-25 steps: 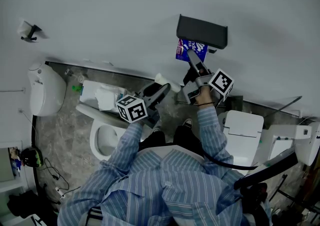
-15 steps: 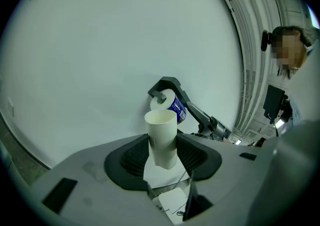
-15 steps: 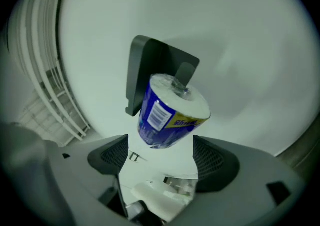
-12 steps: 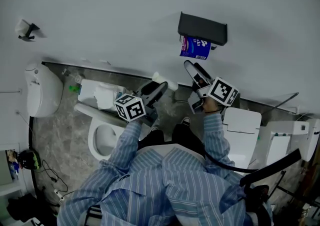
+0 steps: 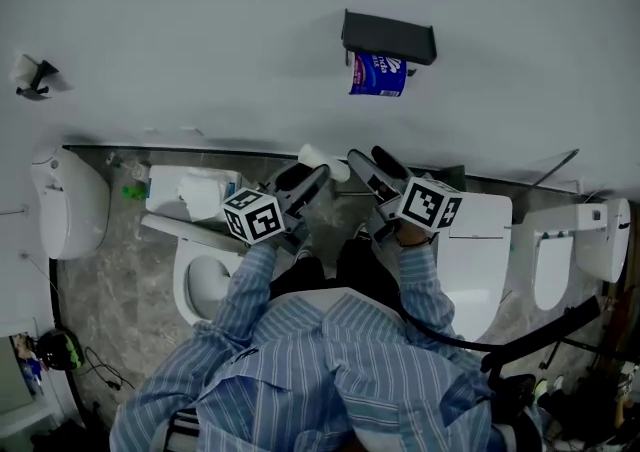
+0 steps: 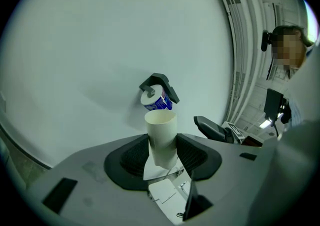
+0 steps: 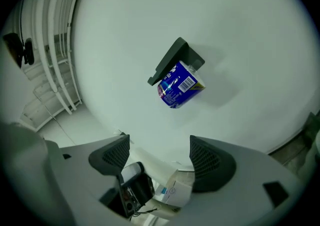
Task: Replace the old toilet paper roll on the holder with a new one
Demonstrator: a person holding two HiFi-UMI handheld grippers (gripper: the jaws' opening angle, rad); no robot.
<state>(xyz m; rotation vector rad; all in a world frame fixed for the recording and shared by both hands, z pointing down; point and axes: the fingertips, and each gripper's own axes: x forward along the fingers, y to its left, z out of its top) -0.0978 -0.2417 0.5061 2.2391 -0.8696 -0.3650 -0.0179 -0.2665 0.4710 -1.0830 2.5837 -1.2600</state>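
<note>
A black holder (image 5: 388, 37) is fixed to the white wall, and a blue-wrapped toilet paper roll (image 5: 378, 74) hangs under it. My left gripper (image 5: 316, 173) is shut on an empty white cardboard tube (image 5: 320, 159), level and short of the wall. In the left gripper view the tube (image 6: 161, 137) stands upright between the pads, below the holder (image 6: 161, 82) and the roll (image 6: 158, 100). My right gripper (image 5: 372, 162) is open and empty, well back from the roll. The right gripper view shows the roll (image 7: 179, 86) and the holder (image 7: 172, 61) above the spread pads of that gripper (image 7: 156, 149).
A toilet bowl (image 5: 205, 285) with tissue on its tank (image 5: 185, 190) lies at lower left. White fixtures (image 5: 480, 240) stand at right, another fixture (image 5: 65, 202) at far left. A small hook (image 5: 30, 75) is on the wall. A person (image 6: 287, 50) stands at right.
My right gripper has let go of the blue roll and drawn back from the holder toward me, rolling as it came. The roll stays on the holder. The left gripper drifted slightly with the tube.
</note>
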